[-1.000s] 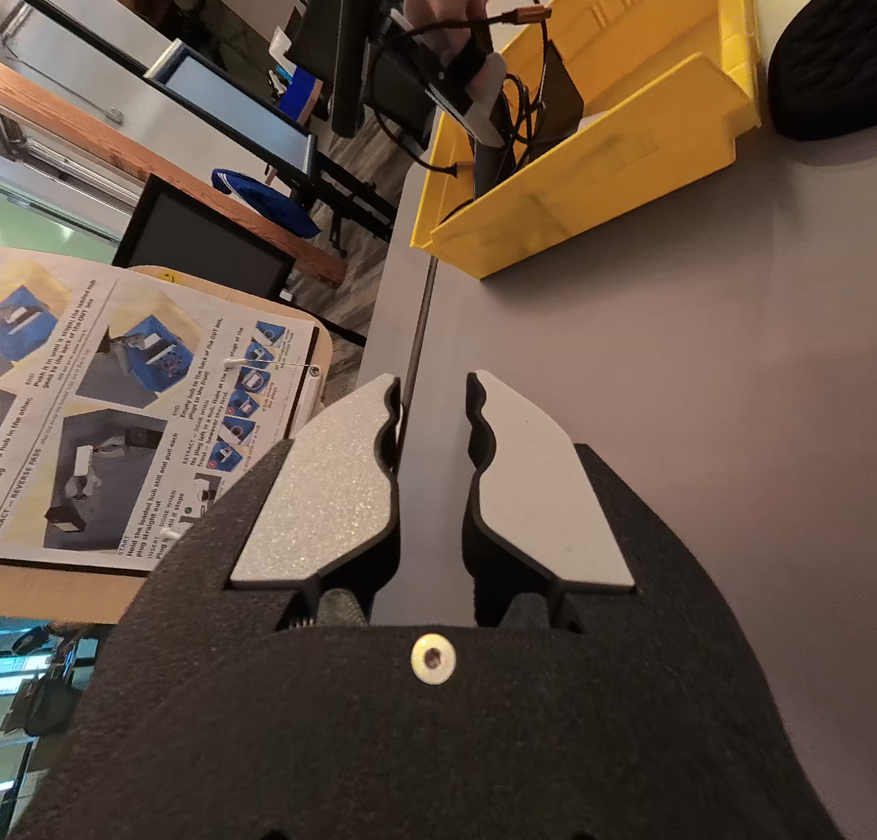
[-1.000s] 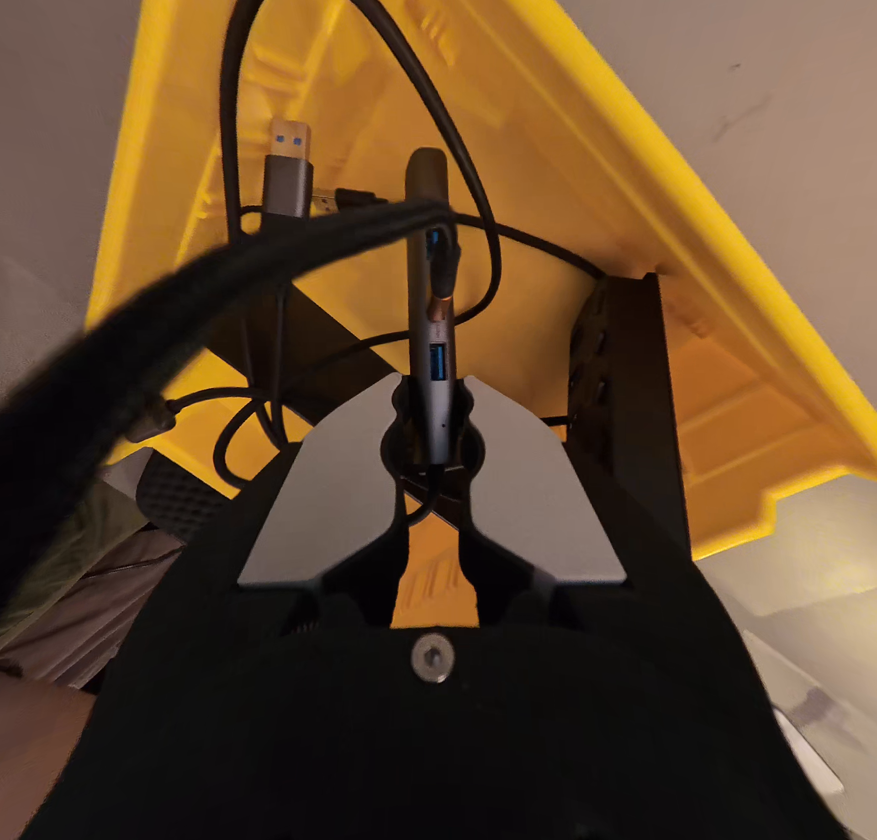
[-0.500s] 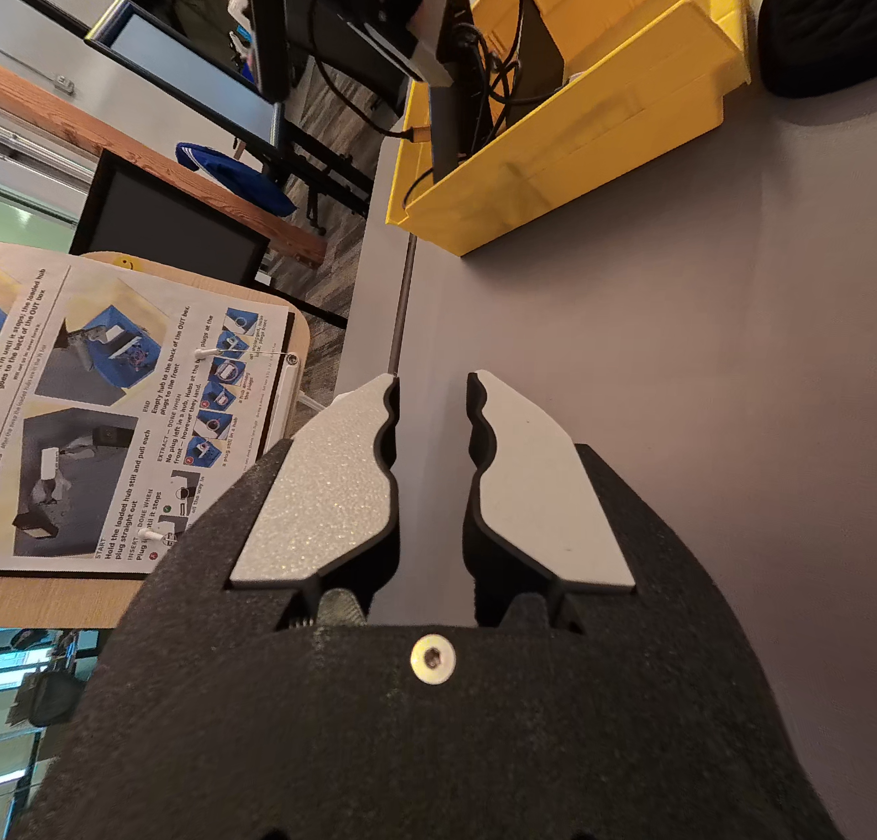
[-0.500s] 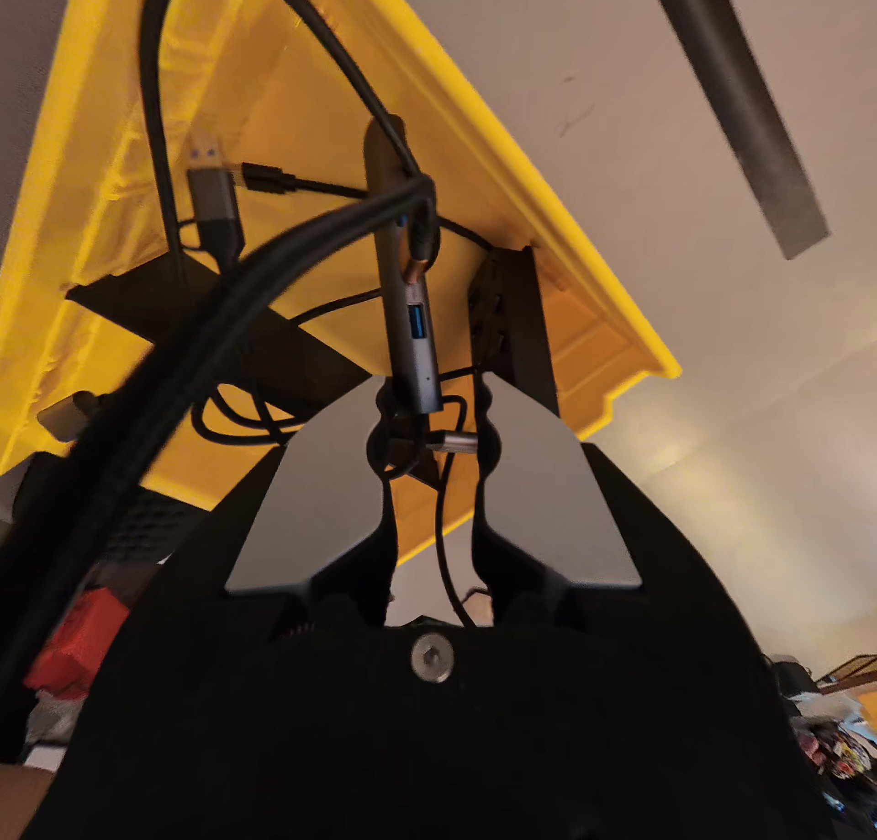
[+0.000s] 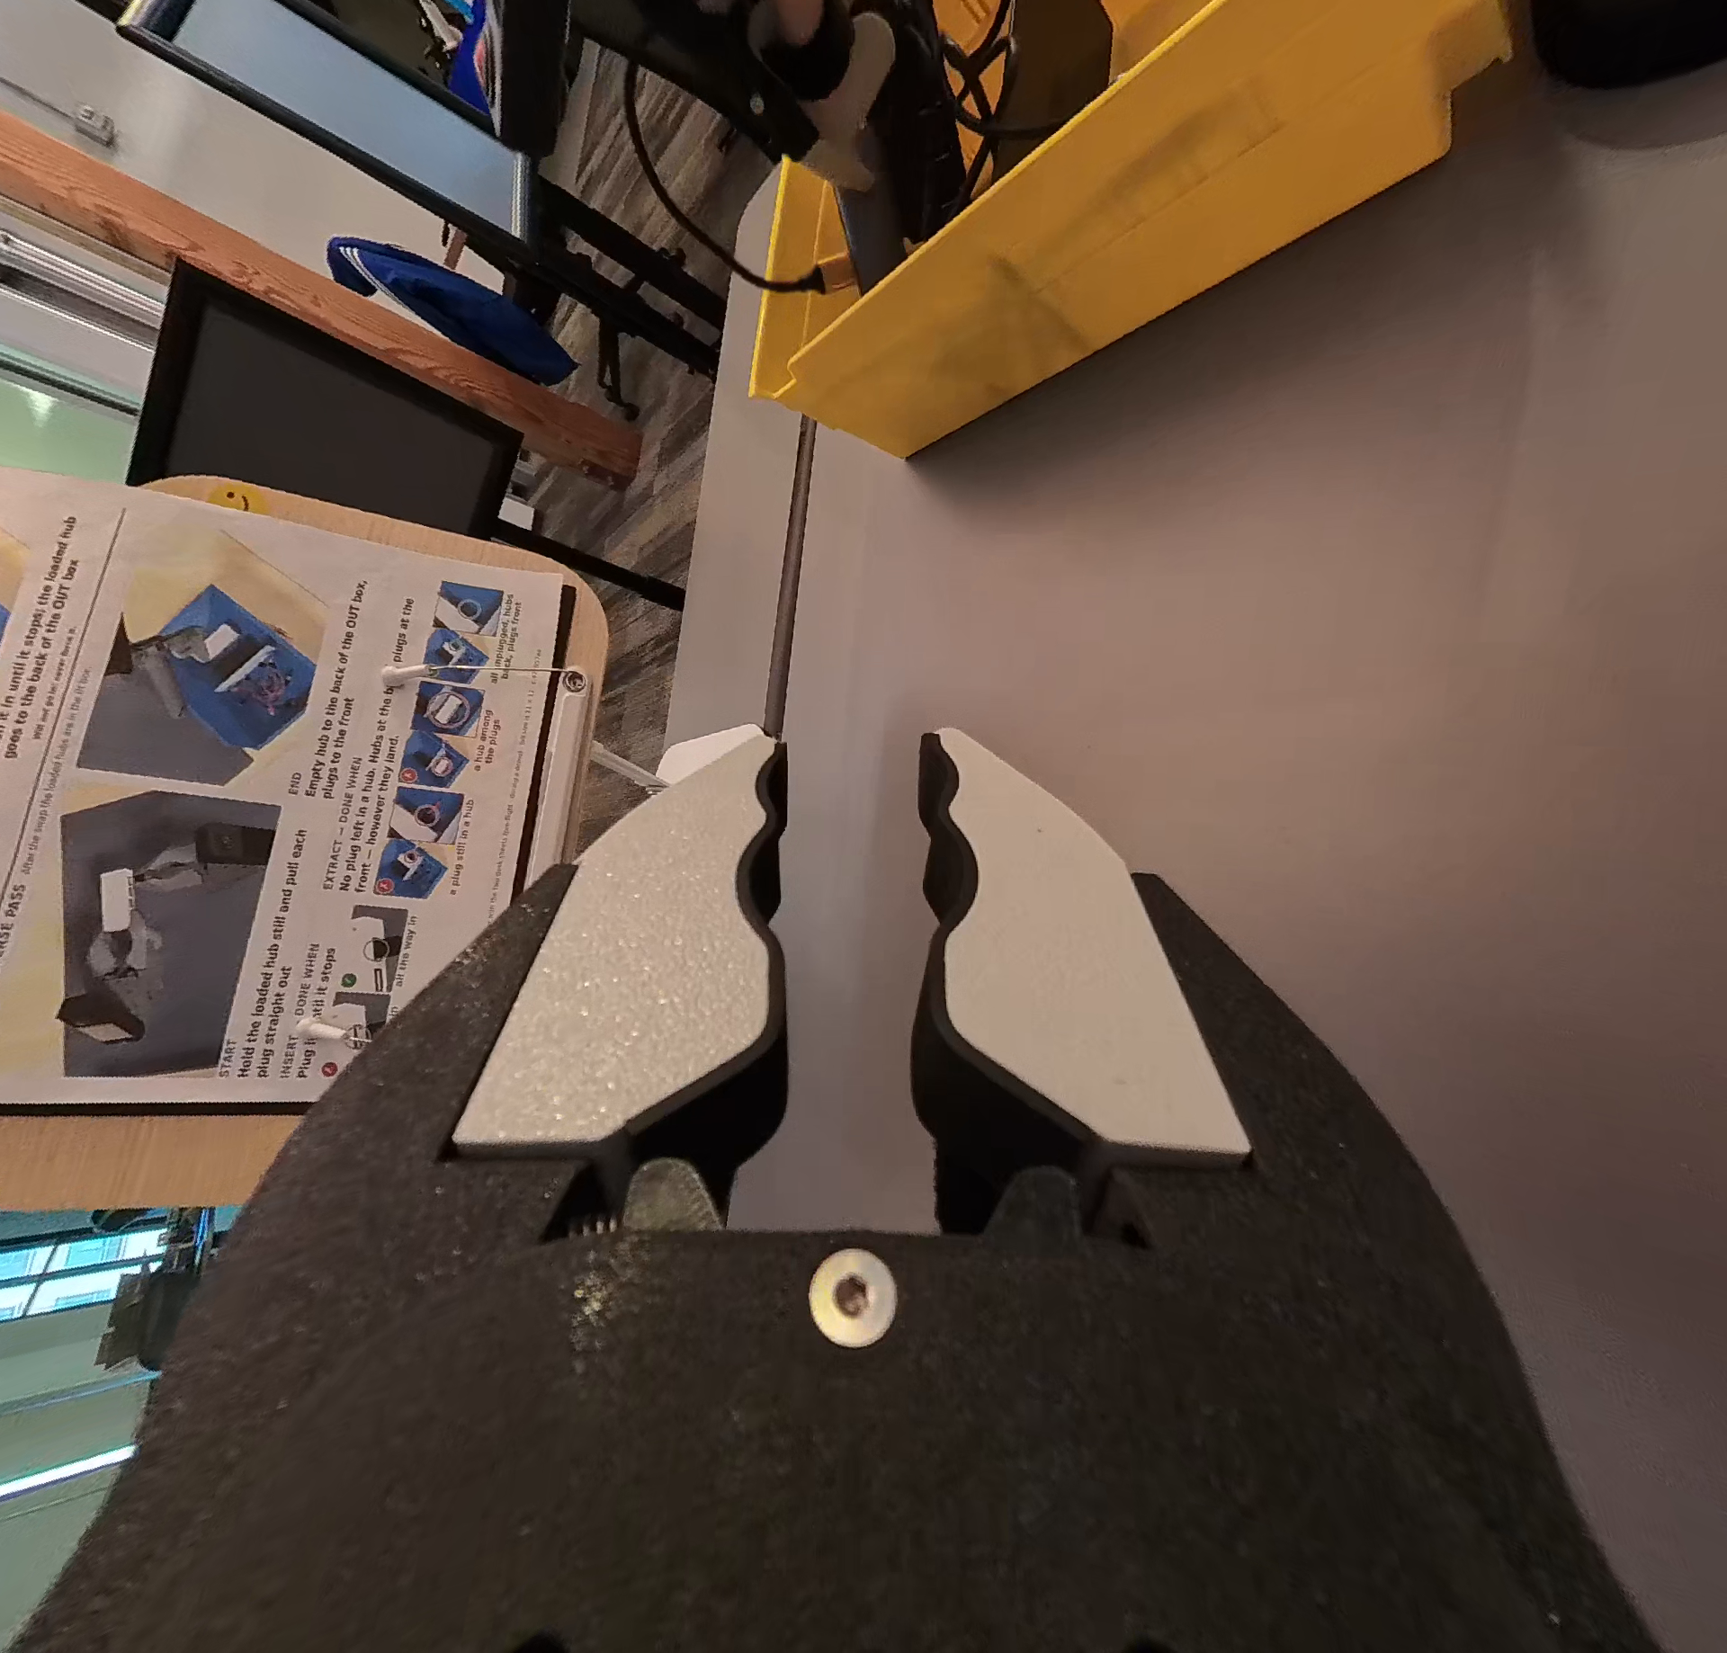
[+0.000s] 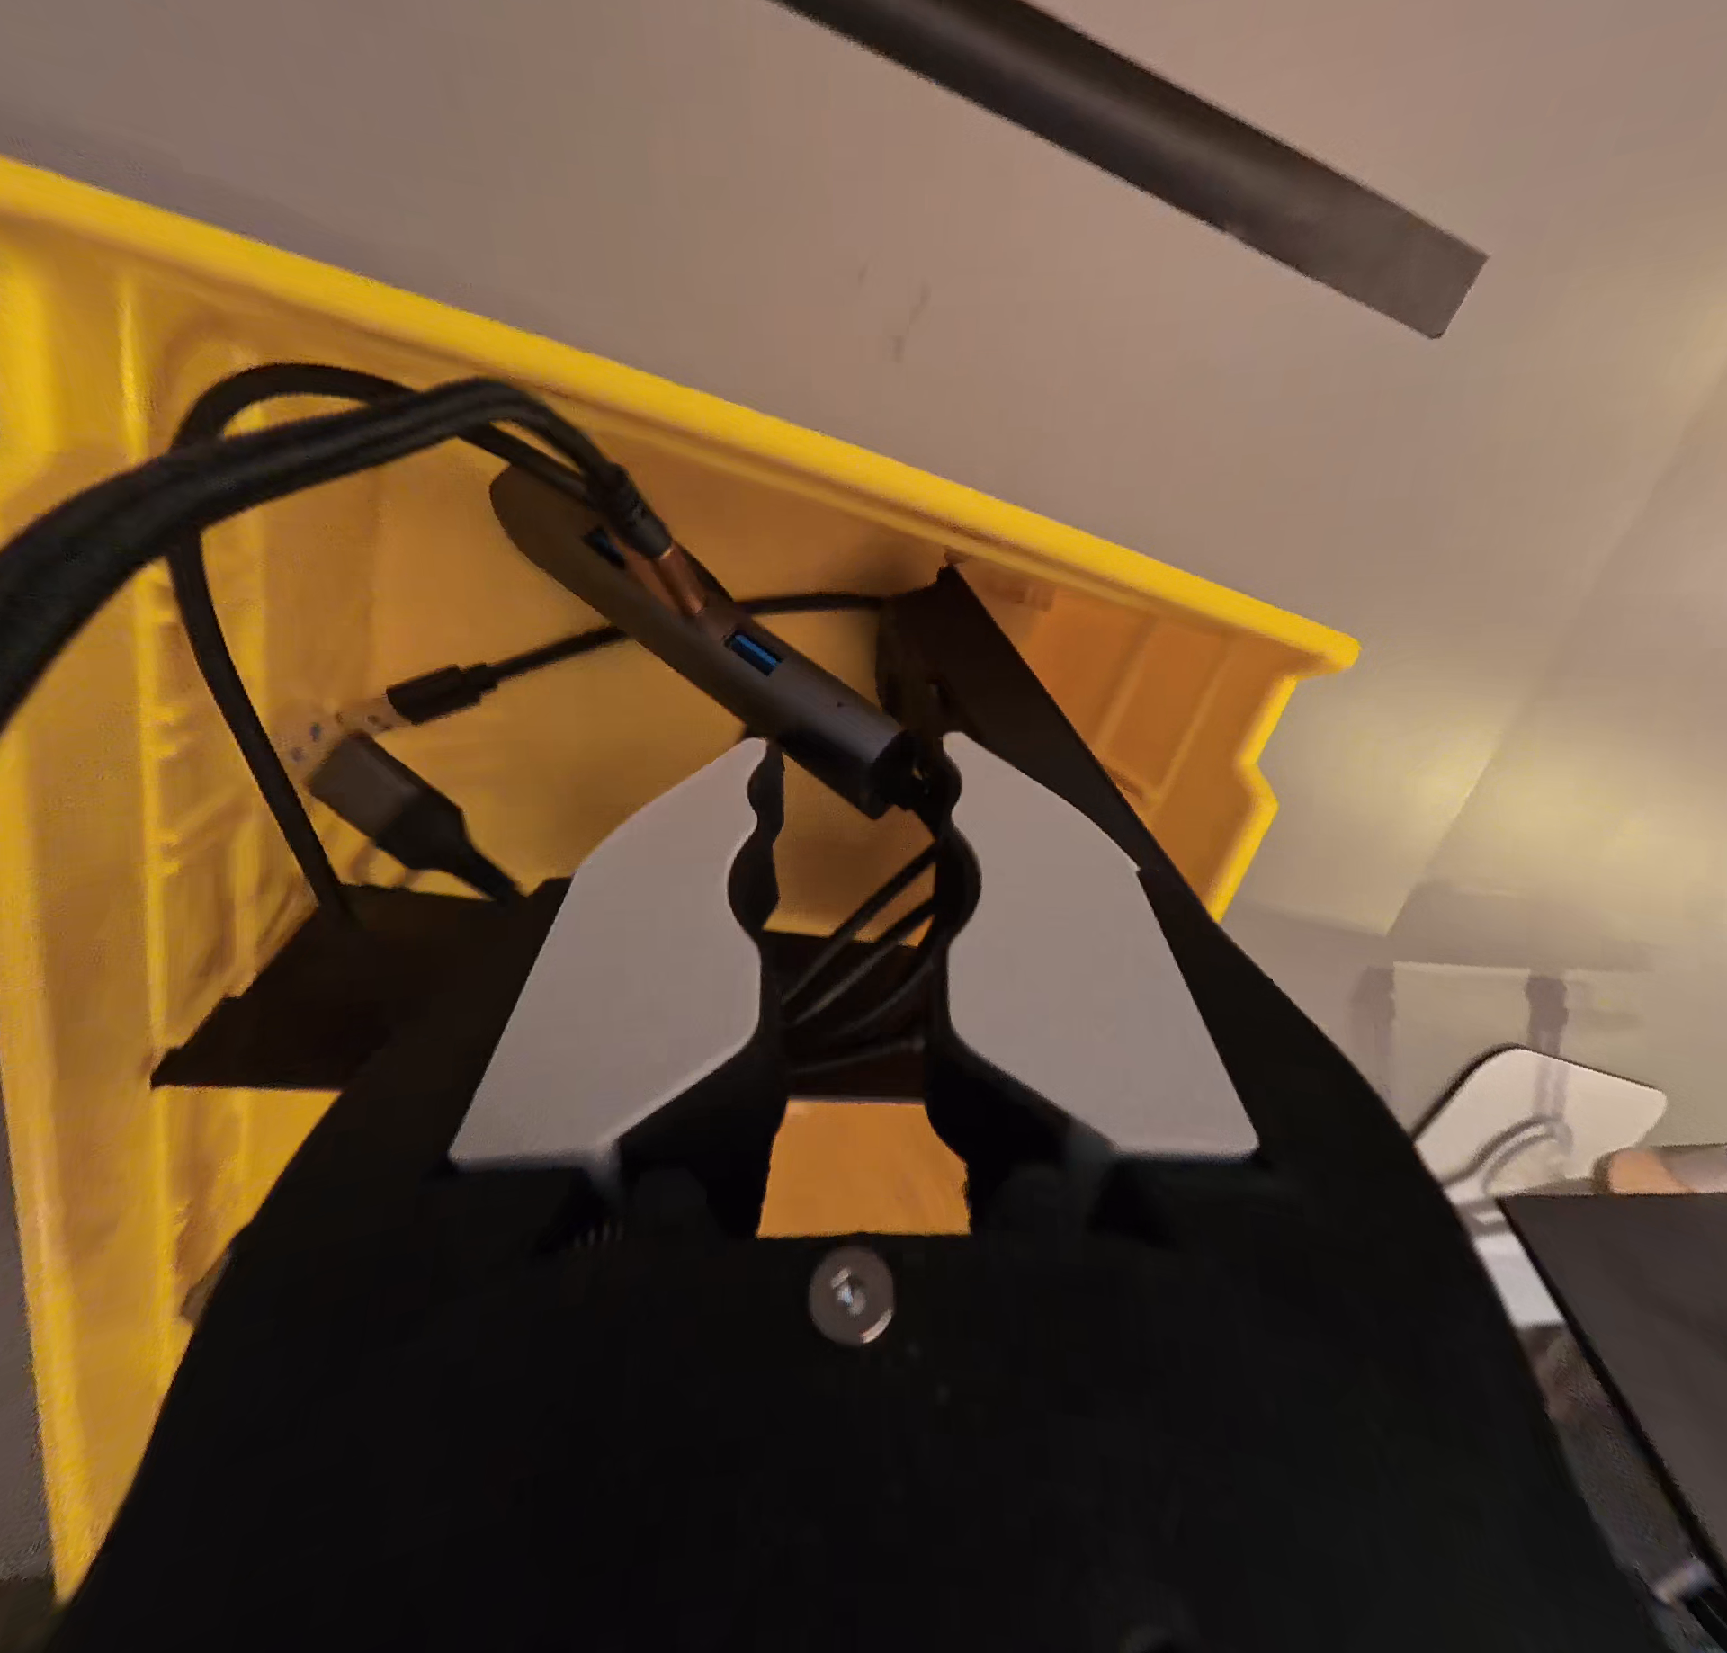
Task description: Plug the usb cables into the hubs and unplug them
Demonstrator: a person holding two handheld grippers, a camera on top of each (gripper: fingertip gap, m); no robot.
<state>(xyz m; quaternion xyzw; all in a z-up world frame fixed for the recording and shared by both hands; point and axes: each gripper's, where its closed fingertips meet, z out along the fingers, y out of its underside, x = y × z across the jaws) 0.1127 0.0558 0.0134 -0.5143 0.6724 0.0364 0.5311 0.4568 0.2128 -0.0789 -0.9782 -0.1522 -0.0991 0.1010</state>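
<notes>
In the right wrist view a slim grey hub point(image 6: 748, 664) lies slanted inside the yellow bin point(image 6: 841, 478), with a copper-coloured plug point(image 6: 682, 580) and its black cable in one port. My right gripper point(image 6: 852, 748) is open; the hub's near end sits just past its right fingertip, and thin black cables run between the jaws. A loose grey USB plug point(image 6: 364, 786) and a small black plug point(image 6: 439, 688) lie to the left in the bin. My left gripper point(image 5: 850, 739) is open and empty over the grey table point(image 5: 1308, 767). The right gripper point(image 5: 850, 85) shows over the bin point(image 5: 1168, 207).
A black divider point(image 6: 981, 702) stands in the bin right of the hub. A printed instruction sheet point(image 5: 280, 814) on a wooden board lies left of the left gripper. Dark monitors point(image 5: 318, 412) stand beyond the table edge. A black padded thing point(image 5: 1635, 1) lies at the far right. Both grippers' tips are roughly 30 cm from the black padded thing point(image 5: 1635, 1).
My right gripper was shut on the hub; it has opened, let go and drawn back, and the hub has tipped to a slant in the bin. The left gripper stays open, barely moved.
</notes>
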